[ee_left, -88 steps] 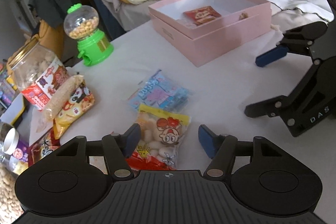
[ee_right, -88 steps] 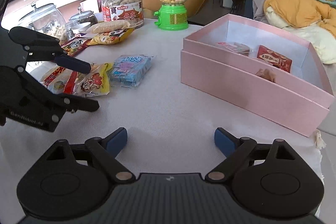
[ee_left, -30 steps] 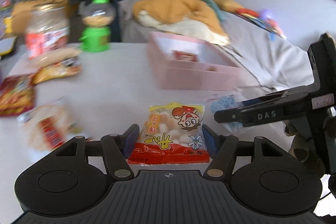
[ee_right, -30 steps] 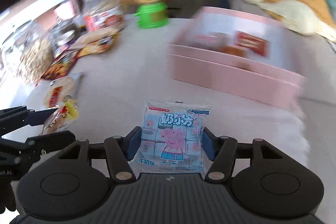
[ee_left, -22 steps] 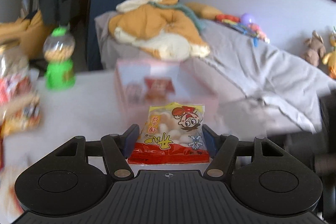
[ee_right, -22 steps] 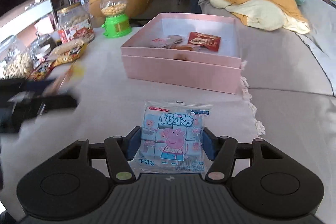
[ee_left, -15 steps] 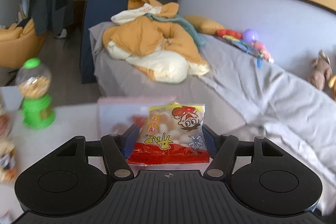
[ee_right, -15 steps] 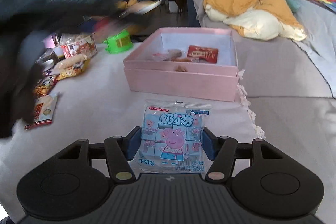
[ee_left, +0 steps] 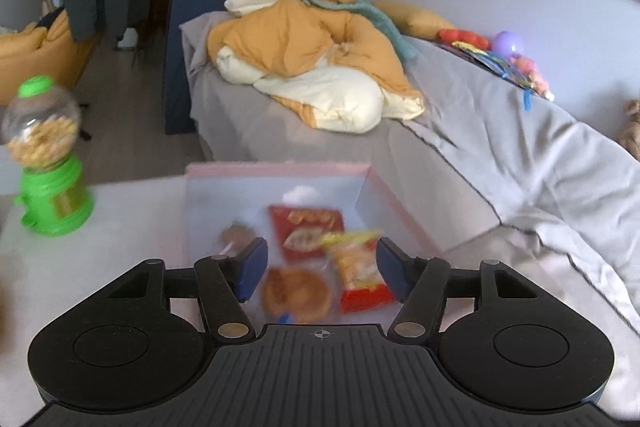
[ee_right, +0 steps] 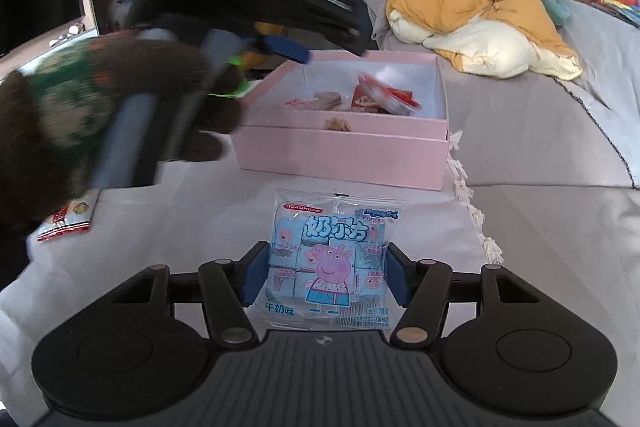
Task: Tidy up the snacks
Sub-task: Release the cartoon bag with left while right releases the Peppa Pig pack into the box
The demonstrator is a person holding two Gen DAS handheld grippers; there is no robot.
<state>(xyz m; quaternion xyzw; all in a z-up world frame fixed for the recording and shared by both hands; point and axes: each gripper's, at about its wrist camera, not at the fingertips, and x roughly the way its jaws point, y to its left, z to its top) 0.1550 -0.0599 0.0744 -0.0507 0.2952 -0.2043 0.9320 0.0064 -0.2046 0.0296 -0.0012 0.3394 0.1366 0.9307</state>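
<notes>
My left gripper point(ee_left: 319, 269) is open above the pink box point(ee_left: 276, 169). The yellow-and-red snack bag point(ee_left: 358, 273) is free of it, blurred, inside the box beside a red packet point(ee_left: 306, 231) and a round brown snack point(ee_left: 296, 293). My right gripper point(ee_right: 326, 277) is shut on a blue Peppa Pig milk-cube bag point(ee_right: 330, 259), held above the white table in front of the pink box point(ee_right: 340, 151). The left gripper point(ee_right: 256, 3) shows there, blurred, over the box's left side.
A green candy dispenser point(ee_left: 46, 163) stands left of the box. A small red-and-white packet point(ee_right: 66, 221) lies on the table at the left. A grey sofa with a yellow and cream blanket heap point(ee_left: 316, 67) lies behind and right of the table.
My left gripper moved over the pink box, opened and let go of the yellow-and-red bag, which dropped into the box. My right gripper still holds the blue bag, nearly unmoved.
</notes>
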